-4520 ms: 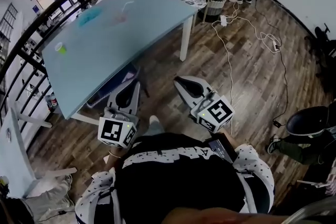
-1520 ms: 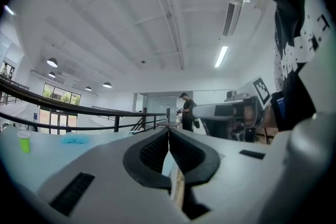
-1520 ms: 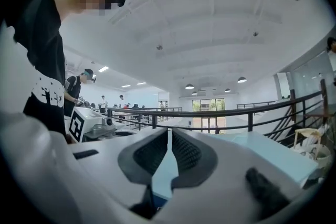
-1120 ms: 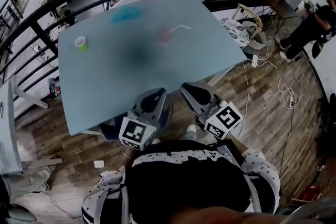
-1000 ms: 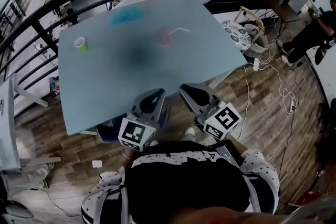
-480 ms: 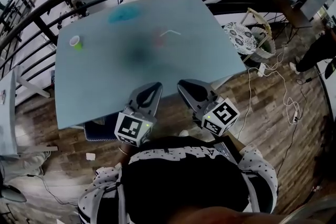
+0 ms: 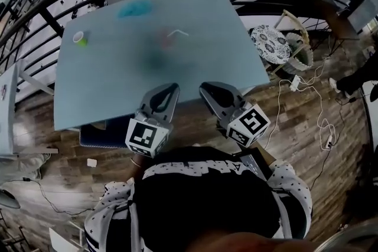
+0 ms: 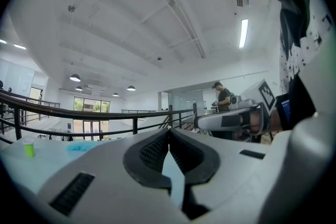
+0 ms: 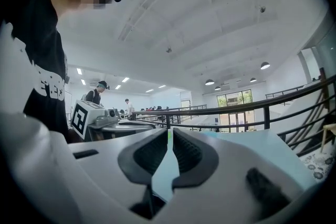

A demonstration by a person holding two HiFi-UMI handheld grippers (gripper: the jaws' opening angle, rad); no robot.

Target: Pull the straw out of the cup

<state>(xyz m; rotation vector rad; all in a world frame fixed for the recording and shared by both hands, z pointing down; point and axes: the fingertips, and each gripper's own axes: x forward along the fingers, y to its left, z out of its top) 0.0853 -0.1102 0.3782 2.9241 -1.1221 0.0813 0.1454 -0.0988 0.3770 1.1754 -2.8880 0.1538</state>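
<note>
The left gripper (image 7: 168,90) and right gripper (image 7: 205,90) are hovering at the table (image 7: 212,38) edge, jaws pressed together, empty. Two cups are standing beyond: a pink cup (image 7: 165,40) holding one straw (image 7: 176,33), and a green cup (image 7: 79,38).

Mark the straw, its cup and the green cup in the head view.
straw (image 7: 177,32), head view, upper part of the shaft.
cup (image 7: 165,42), head view, side wall.
green cup (image 7: 80,38), head view, rim.

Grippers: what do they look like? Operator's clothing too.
Both alike, left gripper and right gripper: light grey shells, black ribbed claw pads, and a white cube with black square markers. White sleeves with dark dots; black top.
</note>
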